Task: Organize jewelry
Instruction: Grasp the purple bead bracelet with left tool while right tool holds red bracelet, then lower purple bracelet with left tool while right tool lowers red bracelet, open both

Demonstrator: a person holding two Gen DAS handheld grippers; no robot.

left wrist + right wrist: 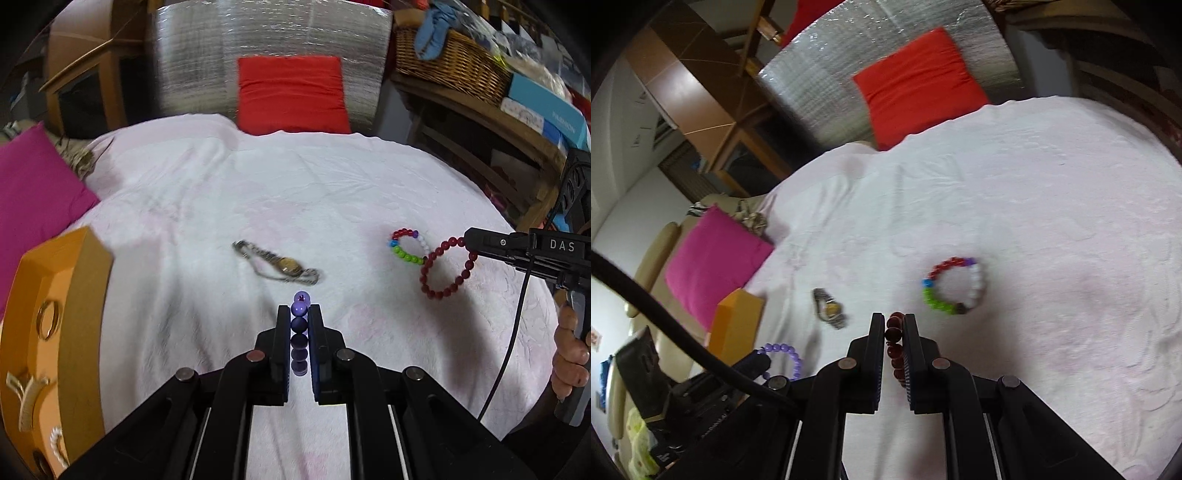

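Covering the bed (258, 192), a white quilt; red cushion (291, 94) at its far edge, pink cushion (33, 184) and orange box (55, 314) left. Watch (280, 264) mid-bed, multicoloured bracelet (406, 245) rightward. Left gripper (299, 314) clenched on purple bracelet (300, 325); right gripper (894, 321) clamping red bracelet (894, 343).

Soft, even indoor light keeps the white bedspread (332, 192) bright, with faint shadows near the items. The silver foil panel (273, 48) glints. Both views are motion-blurred, bowed by fisheye and black at the corners.
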